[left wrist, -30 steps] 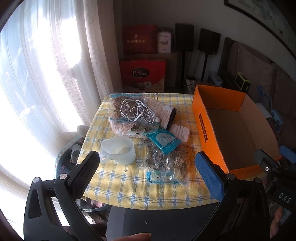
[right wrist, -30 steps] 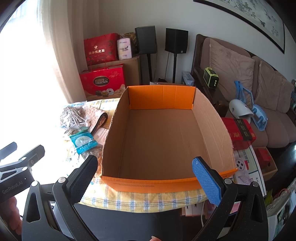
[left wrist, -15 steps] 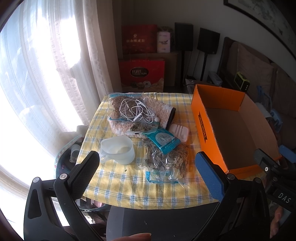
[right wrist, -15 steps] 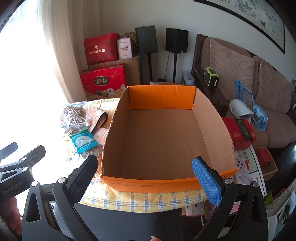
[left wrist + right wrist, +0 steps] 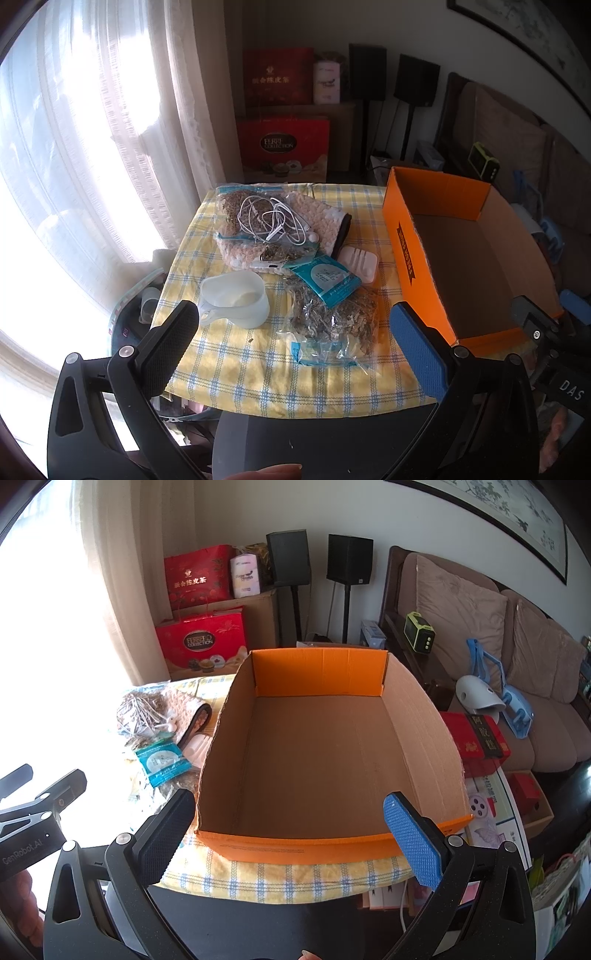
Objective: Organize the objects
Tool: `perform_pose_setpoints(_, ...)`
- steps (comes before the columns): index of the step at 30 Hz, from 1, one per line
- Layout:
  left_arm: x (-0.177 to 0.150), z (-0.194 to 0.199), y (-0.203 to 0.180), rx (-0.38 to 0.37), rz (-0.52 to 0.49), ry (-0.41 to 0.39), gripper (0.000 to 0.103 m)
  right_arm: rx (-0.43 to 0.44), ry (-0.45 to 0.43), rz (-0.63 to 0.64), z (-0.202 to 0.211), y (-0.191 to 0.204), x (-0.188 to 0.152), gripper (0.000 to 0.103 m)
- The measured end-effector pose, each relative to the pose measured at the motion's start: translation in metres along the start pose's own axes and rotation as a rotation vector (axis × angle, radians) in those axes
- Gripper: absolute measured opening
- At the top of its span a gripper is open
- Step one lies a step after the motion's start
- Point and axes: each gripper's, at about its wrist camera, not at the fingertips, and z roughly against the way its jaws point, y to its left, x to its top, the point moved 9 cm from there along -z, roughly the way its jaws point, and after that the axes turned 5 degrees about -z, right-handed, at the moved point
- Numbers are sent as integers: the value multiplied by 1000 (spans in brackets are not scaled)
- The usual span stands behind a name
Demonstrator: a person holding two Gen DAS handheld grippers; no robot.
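Observation:
An empty orange cardboard box [image 5: 476,258] [image 5: 317,760] stands on the right of a yellow checked table [image 5: 236,369]. To its left lie a translucent measuring cup [image 5: 236,301], a clear bag of dried herbs [image 5: 332,325], a teal sachet [image 5: 327,280] [image 5: 162,760], a pink soap dish [image 5: 358,264], tangled white earphones [image 5: 273,221] on a knitted pouch [image 5: 321,225], and another bag [image 5: 236,206]. My left gripper [image 5: 295,354] is open and empty, held above the table's near edge. My right gripper [image 5: 291,838] is open and empty before the box's near wall.
Red gift boxes [image 5: 284,144] and black speakers [image 5: 317,559] stand behind the table. A sofa [image 5: 498,646] with clutter is on the right. A curtained window [image 5: 74,147] fills the left.

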Motion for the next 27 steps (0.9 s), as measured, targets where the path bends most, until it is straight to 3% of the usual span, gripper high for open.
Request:
perform_pose_setpoints(14, 10, -15, 3, 17, -14, 2, 103, -29, -8, -15, -2, -19, 6, 103)
perform_pose_setpoints(20, 17, -31, 15, 75, -24, 3, 103, -71, -18, -20, -8, -41, 15, 103)
perform_pose_setpoints(27, 20, -53, 28, 75, -22, 20, 103, -99, -32, -62, -19, -78, 27, 103)
